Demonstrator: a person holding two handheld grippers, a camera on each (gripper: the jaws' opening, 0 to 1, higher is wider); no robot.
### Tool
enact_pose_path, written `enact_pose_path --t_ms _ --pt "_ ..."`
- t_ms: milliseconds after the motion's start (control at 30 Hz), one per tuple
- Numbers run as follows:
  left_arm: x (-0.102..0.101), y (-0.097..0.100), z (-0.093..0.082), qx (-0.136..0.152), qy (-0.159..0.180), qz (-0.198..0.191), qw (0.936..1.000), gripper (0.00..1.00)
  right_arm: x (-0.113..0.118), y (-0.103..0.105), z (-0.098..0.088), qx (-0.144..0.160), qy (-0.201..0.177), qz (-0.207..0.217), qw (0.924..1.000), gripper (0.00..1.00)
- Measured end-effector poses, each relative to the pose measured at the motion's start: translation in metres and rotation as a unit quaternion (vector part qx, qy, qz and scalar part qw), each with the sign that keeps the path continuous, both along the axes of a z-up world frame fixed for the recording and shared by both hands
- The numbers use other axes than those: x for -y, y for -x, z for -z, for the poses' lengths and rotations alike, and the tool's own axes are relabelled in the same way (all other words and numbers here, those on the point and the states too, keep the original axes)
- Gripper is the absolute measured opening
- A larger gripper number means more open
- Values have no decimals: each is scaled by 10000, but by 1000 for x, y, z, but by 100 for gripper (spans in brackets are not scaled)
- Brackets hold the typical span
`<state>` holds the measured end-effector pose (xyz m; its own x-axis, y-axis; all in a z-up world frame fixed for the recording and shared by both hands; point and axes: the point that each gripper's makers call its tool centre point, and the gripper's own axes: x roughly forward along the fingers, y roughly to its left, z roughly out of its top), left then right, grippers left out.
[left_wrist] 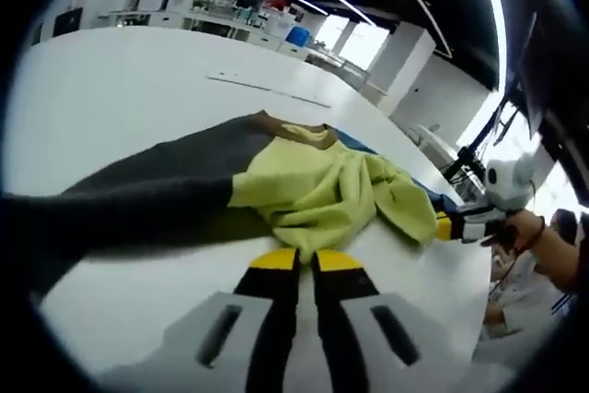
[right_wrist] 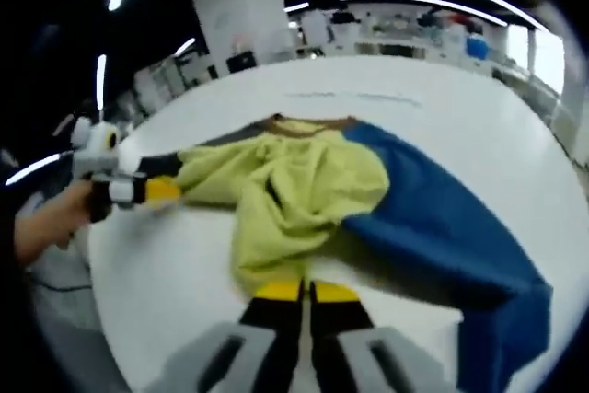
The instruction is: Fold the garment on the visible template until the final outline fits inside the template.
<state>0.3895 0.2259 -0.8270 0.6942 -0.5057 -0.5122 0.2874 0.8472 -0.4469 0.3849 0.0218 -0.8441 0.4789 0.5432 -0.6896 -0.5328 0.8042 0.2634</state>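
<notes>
Both grippers have grey bodies and black fingers [left_wrist: 276, 306] tipped yellow.

Crumpled yellow-green, grey, blue garment [right_wrist: 304, 186]

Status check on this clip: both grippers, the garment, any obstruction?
Left gripper shut on the garment's yellow-green hem. Right gripper shut on the same edge. Garment bunched mid-table, grey sleeve and blue sleeve spread. Nothing in the way.

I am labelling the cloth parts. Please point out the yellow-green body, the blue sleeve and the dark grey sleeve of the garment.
yellow-green body [right_wrist: 294, 186], right gripper view, middle of the bunched cloth.
blue sleeve [right_wrist: 442, 227], right gripper view, its broad middle.
dark grey sleeve [left_wrist: 156, 192], left gripper view, its middle.
</notes>
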Motion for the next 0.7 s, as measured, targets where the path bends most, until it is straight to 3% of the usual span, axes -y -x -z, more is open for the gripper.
enact_pose_path --t_ms 133,233,700 --pt "-1 0 -13 158 -38 -13 9999 2 1 6 -10 63 -29 -61 10000 0" --pt "-1 -1 -27 345 251 -119 9990 1 3 6 -16 100 -96 -45 9999 0" --pt "-14 15 -66 600 595 -195 9962 0 20 13 -63 498 -261 189 9982 0"
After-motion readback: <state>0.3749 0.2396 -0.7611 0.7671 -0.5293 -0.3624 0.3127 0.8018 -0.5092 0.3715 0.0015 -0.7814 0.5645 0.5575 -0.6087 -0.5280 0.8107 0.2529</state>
